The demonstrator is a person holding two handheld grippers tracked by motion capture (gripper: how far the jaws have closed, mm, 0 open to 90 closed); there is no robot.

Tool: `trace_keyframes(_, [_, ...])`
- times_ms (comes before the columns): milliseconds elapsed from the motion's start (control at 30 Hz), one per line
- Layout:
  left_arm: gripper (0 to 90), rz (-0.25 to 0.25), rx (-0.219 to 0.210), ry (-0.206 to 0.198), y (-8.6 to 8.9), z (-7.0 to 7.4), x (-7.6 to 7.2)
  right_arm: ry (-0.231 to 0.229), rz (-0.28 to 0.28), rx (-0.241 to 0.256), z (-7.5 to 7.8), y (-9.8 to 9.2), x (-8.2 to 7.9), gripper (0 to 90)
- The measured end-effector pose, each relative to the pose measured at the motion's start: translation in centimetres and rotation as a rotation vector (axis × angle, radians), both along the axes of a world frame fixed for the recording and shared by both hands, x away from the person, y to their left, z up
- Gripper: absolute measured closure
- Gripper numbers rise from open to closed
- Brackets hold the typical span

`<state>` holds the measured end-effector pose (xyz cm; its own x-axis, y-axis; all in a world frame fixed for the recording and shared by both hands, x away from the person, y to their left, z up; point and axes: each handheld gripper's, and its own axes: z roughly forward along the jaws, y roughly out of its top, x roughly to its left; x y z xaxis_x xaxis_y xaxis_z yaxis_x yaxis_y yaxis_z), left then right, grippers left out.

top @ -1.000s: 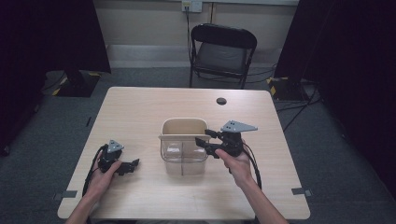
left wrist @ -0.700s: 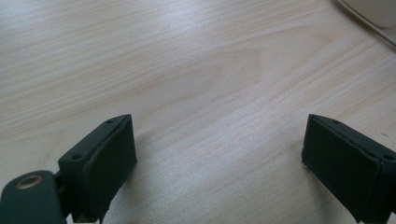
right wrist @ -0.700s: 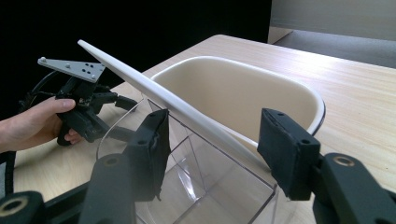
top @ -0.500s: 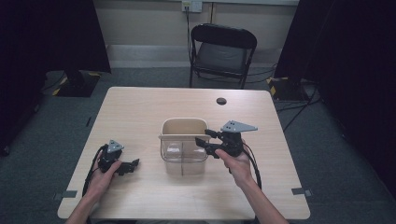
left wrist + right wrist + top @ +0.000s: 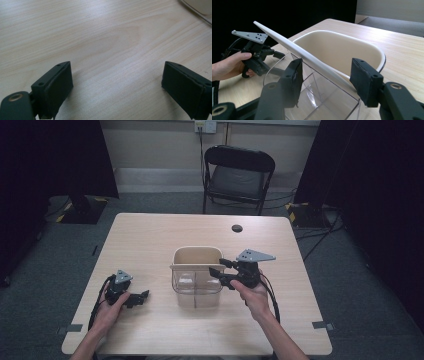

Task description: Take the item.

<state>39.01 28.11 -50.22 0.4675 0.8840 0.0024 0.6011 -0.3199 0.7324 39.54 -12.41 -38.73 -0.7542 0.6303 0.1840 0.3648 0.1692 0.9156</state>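
Clear plastic container point(image 5: 196, 279) with cream lid point(image 5: 196, 260) tipped up sits at frame centre on the worktop point(image 5: 150, 240). Right tool point(image 5: 221, 273) at its right edge, jaws spread either side of the lid rim, not clamped. Left tool point(image 5: 142, 296) lower left, jaws wide apart over bare wood, grasping nothing. Black chair point(image 5: 239, 175) top centre.

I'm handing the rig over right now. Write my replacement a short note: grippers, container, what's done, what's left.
Left gripper: open, empty, low over the table, apart from the container.
Right gripper: open, jaws either side of the cream lid, not closed on it.
Clear container: upright at mid-table. The lid stands tilted up at the container's rim; the cream inner bin lies open behind it.
Done: right gripper lined up on the lid.
Left: probably closing on the lid and moving it; left gripper may need to steady the container.
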Motion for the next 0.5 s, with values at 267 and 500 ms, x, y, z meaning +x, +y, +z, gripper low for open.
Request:
trace_keyframes(267, [9.3, -0.001, -0.001, 0.000, 0.00, 0.00, 0.00, -0.001, -0.001, 0.000, -0.01, 0.00, 0.00, 44.0])
trace_keyframes(500, [9.3, -0.002, -0.001, 0.000, 0.01, 0.00, 0.00, -0.002, 0.000, -0.001, 0.00, 0.01, -0.01, 44.1])
